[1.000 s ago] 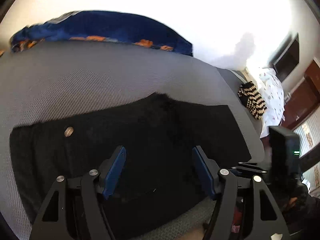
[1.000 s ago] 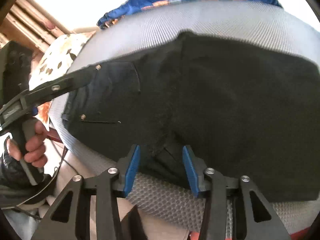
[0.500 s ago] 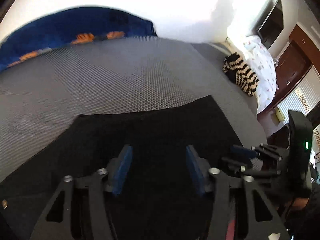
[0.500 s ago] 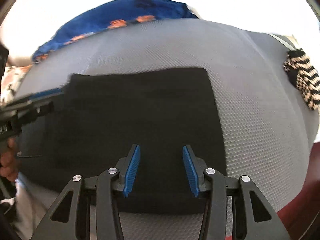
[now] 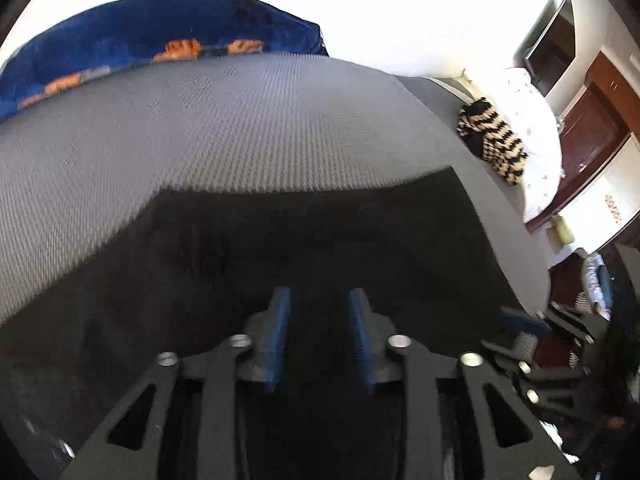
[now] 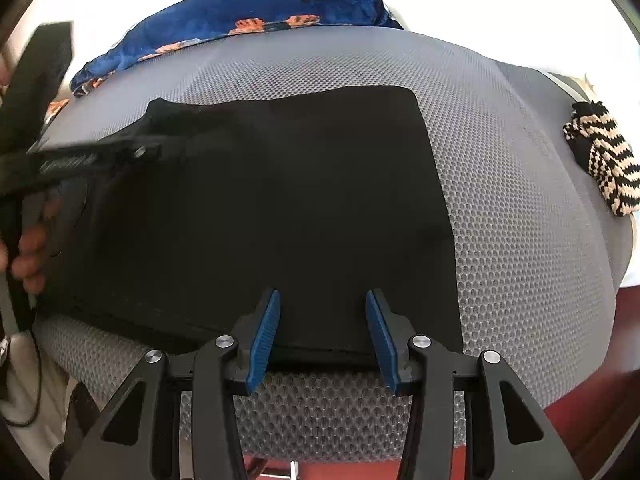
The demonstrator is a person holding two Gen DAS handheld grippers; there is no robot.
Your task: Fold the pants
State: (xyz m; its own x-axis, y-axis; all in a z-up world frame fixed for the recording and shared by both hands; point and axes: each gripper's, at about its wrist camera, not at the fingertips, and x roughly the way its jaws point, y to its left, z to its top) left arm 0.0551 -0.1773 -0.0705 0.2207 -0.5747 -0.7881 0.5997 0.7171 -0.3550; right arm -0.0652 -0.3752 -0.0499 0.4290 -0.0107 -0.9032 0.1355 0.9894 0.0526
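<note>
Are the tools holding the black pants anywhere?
The right tool holds nothing; its jaws are opening over the near edge of the black pants. Whether the left tool pinches the fabric cannot be told.

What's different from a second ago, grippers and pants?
Both views have swung from the waistband end toward the pants leg hem. The left gripper narrowed; the right gripper's jaws are opening, gripping nothing visible. Pants, striped cloth and blue blanket stayed put.
</note>
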